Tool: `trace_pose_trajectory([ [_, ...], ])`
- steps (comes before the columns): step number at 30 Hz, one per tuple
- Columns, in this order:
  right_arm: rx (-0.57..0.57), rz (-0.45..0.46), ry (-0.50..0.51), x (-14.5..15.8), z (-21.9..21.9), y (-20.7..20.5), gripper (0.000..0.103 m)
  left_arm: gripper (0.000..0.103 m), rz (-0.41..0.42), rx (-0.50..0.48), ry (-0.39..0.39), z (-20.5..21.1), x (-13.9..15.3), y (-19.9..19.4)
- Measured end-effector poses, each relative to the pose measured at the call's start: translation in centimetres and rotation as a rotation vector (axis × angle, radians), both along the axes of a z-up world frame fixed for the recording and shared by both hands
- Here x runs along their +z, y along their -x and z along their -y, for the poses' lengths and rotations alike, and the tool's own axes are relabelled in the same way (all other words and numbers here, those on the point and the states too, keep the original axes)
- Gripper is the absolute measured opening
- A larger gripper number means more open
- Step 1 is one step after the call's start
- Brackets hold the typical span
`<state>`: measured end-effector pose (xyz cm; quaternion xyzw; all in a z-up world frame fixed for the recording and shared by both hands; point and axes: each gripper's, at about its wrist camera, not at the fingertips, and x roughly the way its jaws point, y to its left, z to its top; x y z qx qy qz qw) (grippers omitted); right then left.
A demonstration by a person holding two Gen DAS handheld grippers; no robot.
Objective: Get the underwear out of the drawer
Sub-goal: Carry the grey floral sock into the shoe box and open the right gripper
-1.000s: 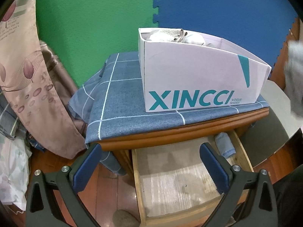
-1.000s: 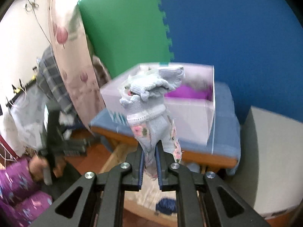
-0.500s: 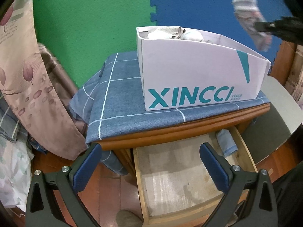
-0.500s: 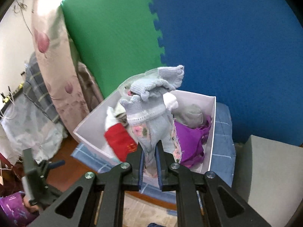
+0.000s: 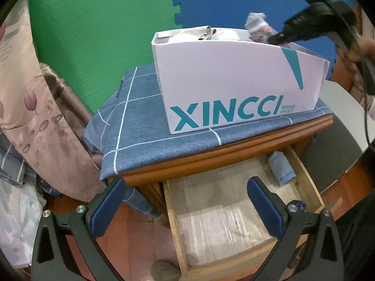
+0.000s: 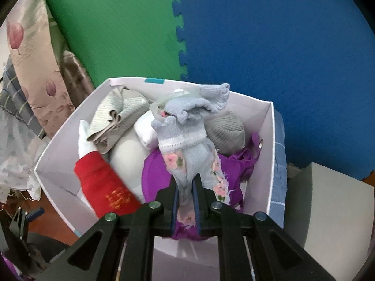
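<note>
My right gripper (image 6: pixel 185 188) is shut on a pale blue knitted piece of underwear (image 6: pixel 187 138) with pink flowers, held above the inside of the white XINCCI box (image 6: pixel 58 149). In the left wrist view the same garment (image 5: pixel 256 24) and the right gripper (image 5: pixel 273 39) show over the box's (image 5: pixel 234 82) far rim. My left gripper (image 5: pixel 185 201) is open with nothing between its fingers, hovering in front of the open wooden drawer (image 5: pixel 173 222). A rolled blue garment (image 5: pixel 281 167) lies at the drawer's back right corner.
The box holds red (image 6: pixel 103 182), purple (image 6: pixel 154 178), grey (image 6: pixel 226 131) and beige (image 6: pixel 114 117) clothes. It stands on a blue checked cloth (image 5: pixel 140 121) over the wooden cabinet. A floral curtain (image 5: pixel 35 107) hangs at left, a grey block (image 6: pixel 328 206) stands at right.
My right gripper carried the blue underwear from beside the cabinet to over the box's inside. The left gripper stayed in front of the drawer, open.
</note>
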<state>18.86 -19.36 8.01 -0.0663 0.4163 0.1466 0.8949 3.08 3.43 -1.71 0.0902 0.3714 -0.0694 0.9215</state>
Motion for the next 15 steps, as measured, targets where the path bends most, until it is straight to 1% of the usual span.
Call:
trace_pose_trajectory([
  [4, -0.014, -0.003, 0.007, 0.0, -0.4, -1.0, 0.012, 0.103, 0.002, -0.017, -0.024, 0.5, -0.2, 0.1],
  [7, -0.042, 0.003, 0.008, 0.0, -0.5, -1.6, 0.016, 0.103, 0.001, -0.027, -0.040, 0.8, -0.3, 0.1],
  [9, -0.043, 0.016, -0.011, 0.0, -0.4, -1.7, 0.027, 0.103, -0.001, -0.028, -0.045, 0.8, -0.3, 0.1],
  [10, -0.051, 0.036, -0.019, 0.2, -0.3, -1.4, 0.042, 0.103, -0.003, -0.029, -0.046, 0.8, -0.3, 0.1],
  [11, -0.066, 0.073, -0.030, 0.6, -0.2, -0.9, 0.048, 0.103, -0.004, -0.028, -0.048, 0.8, -0.4, 0.1],
  [13, -0.063, 0.152, -0.080, 1.6, 0.3, 0.3, 0.048, 0.103, -0.004, -0.028, -0.051, 0.9, -0.4, 0.1],
  [15, -0.055, 0.247, -0.168, 3.0, 1.3, 2.7, 0.048, 0.103, -0.005, -0.028, -0.052, 0.9, -0.4, 0.1],
])
